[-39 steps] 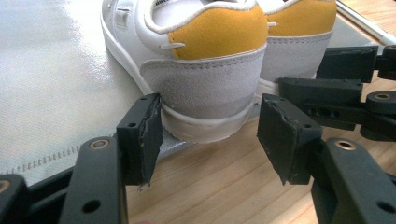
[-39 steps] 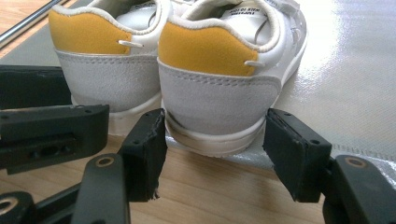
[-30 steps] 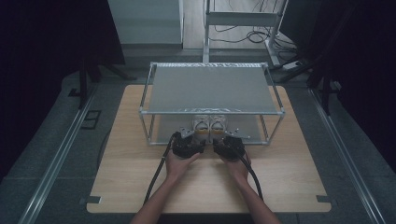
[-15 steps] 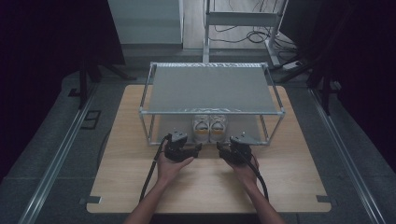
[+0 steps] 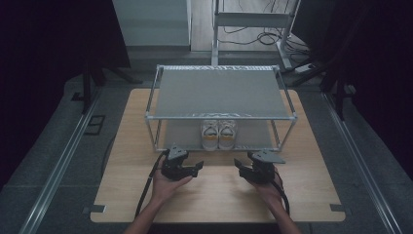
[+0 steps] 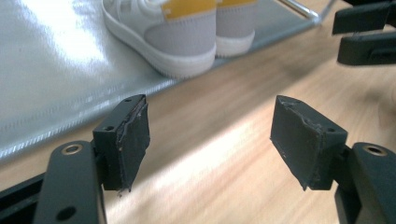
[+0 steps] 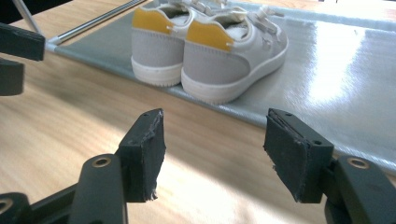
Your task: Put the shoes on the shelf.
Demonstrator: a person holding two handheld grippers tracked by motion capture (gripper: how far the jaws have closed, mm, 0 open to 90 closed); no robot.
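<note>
A pair of white and grey shoes [image 5: 218, 135] with yellow heel tabs stands on the lower shelf [image 5: 180, 134] of a metal rack, heels toward me. My left gripper [image 5: 197, 169] rests over the wooden table in front of the rack, left of the shoes. Its jaws have just been opening and nothing is between them. My right gripper [image 5: 238, 169] is held to the right, open and empty. In the left gripper view, the left gripper [image 6: 208, 102] points at bare table, the shoes [image 6: 187, 37] beyond. In the right gripper view, the right gripper [image 7: 215, 115] faces the shoes [image 7: 205, 46].
The rack's upper shelf [image 5: 219, 92] overhangs the shoes, with thin metal posts at its corners. The wooden table [image 5: 214, 195] stretches in front of the rack. Dark floor and rails flank the table. Another metal frame [image 5: 253, 19] and cables stand behind.
Both hands have drawn back from the shoes toward the table's front and moved apart. The left jaws stand wider. The shoes stay on the lower shelf.
</note>
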